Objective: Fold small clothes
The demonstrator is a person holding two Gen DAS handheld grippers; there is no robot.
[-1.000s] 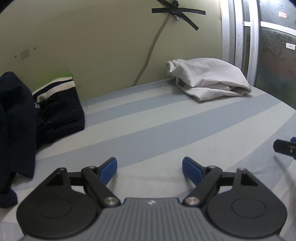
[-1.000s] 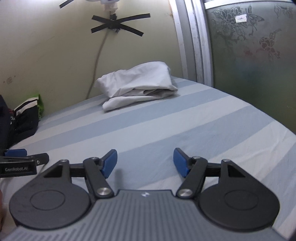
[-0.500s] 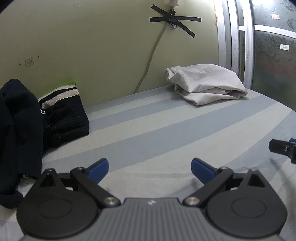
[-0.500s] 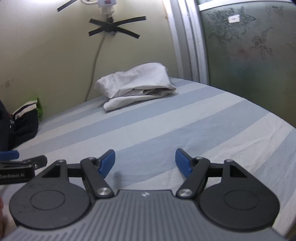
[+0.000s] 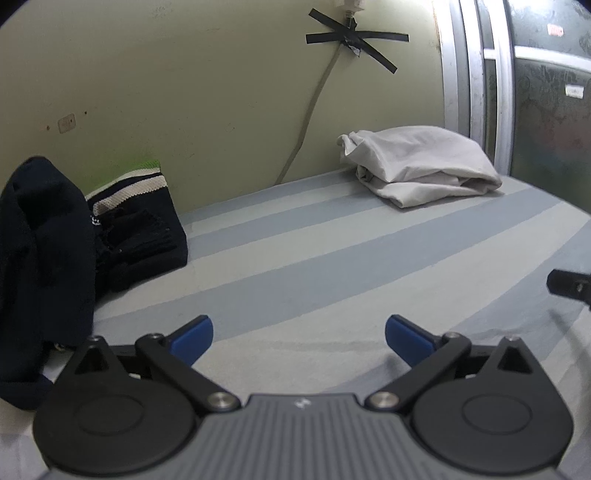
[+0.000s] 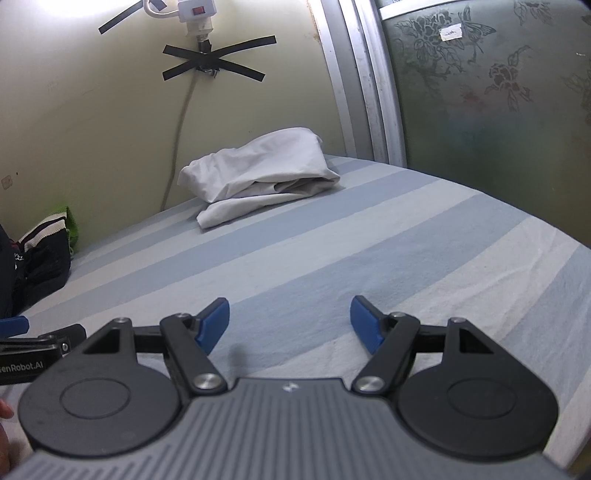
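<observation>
1. Both tongs are empty: your left tongs have spread from a moderate gap a second ago to a wide one, while your right tongs have stayed wide throughout.
2. Both cameras have tilted upward, so the taped socket on the wall now shows in the right wrist view; nothing on the bed has been touched. Judged from this, folding has not begun and you are readying the left side for a first pick.
3. Dark clothes lie heaped at the left edge of the bed, near the left tongs and slightly ahead of them, apart from the fingers. A second dark garment with a cream stripe sits just behind, against the wall.
4. White folded cloth rests at the far end of the bed beside the glass door, well apart from both tongs.
5. Between the tongs lies only striped sheet.
</observation>
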